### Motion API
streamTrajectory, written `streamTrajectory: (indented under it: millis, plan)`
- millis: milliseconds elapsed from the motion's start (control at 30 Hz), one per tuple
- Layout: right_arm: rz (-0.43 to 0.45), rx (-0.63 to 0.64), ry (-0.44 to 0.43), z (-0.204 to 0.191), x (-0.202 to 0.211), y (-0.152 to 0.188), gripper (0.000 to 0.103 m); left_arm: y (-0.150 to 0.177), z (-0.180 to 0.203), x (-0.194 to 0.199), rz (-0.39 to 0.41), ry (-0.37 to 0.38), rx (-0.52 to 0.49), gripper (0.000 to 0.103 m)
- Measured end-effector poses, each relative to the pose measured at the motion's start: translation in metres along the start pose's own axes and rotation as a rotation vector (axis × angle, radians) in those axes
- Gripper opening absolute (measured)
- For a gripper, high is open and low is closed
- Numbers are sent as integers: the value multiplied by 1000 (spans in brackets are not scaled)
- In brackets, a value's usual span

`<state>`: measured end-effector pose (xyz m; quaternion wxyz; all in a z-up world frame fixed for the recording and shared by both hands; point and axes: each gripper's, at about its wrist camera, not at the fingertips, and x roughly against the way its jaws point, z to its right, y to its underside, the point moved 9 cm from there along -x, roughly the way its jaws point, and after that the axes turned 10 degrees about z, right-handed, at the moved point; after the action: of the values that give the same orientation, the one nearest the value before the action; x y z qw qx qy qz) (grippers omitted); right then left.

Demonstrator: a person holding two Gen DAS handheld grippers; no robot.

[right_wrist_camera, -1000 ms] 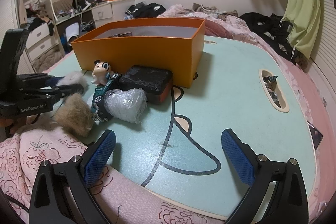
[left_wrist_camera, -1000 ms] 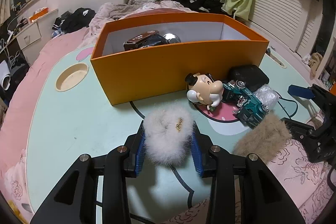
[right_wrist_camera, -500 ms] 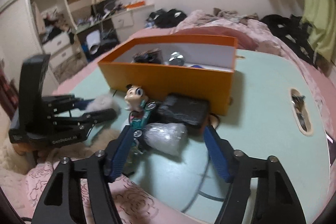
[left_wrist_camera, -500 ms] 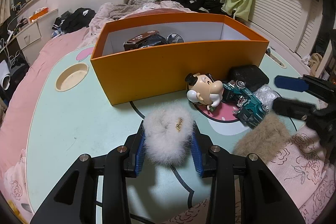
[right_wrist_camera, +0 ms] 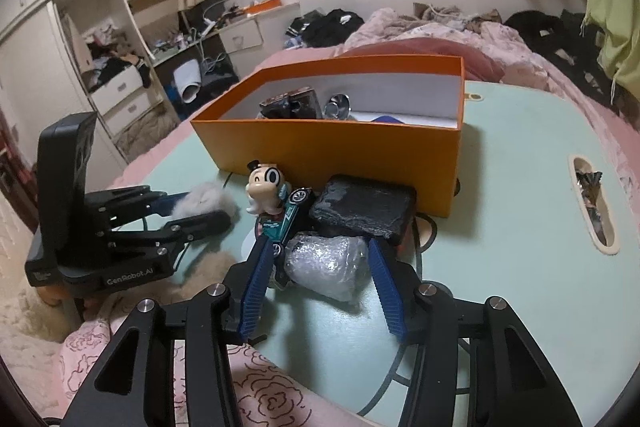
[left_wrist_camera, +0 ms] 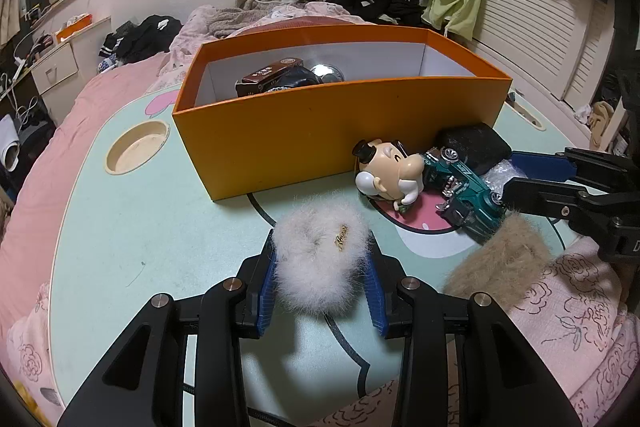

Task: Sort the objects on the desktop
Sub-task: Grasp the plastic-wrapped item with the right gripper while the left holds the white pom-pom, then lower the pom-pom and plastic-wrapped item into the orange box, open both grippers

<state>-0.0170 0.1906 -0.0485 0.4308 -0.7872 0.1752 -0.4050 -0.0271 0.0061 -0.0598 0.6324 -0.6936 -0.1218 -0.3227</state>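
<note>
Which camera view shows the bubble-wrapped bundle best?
The right wrist view: the bubble-wrapped bundle lies close and whole between the blue fingers. The left wrist view shows only a small piece, hidden behind the green toy car and the right hand-held gripper.

Both wrist cameras are looking forward and downward, close over the table (left_wrist_camera: pixel 120 239); both are taking in the orange box (right_wrist_camera: pixel 340 147), seemingly from opposite corners.

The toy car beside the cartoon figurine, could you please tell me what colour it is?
The toy car is dark teal green with chrome trim, clearest in the left wrist view.
</note>
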Motion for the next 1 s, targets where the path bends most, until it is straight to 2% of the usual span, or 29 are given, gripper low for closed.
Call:
streamTrajectory:
  millis: [33, 100, 200, 267, 433, 500, 633, 733, 867, 1000]
  plan:
    - [-4, -1, 3, 0, -1, 0, 47, 0, 0, 0, 0, 0, 0, 39]
    - [-9, -10, 4, 4, 0, 2, 35, 0, 0, 0, 0, 0, 0, 39]
    - [-2, -29, 4, 7, 1, 2, 35, 0, 0, 0, 0, 0, 0, 39]
    - [-32, -19, 12, 7, -4, 5, 35, 0, 0, 0, 0, -1, 0, 39]
    - [-93, 104, 92, -2, -15, 14, 35, 0, 1, 0, 0, -1, 1, 39]
    - [-87, 160, 134, -5, -16, 16, 32, 0, 1, 0, 0, -2, 0, 39]
    - [-48, 125, 117, -1, -6, 18, 30, 0, 0, 1, 0, -3, 0, 39]
    - [48, 73, 94, 7, 16, 11, 30, -2, 0, 4, 13, -6, -3, 39]
    - [146, 43, 79, 10, 39, -1, 30, -9, 0, 19, 72, -6, -8, 39]
    - [165, 33, 75, 8, 44, -13, 30, -16, 0, 30, 99, 6, 6, 39]
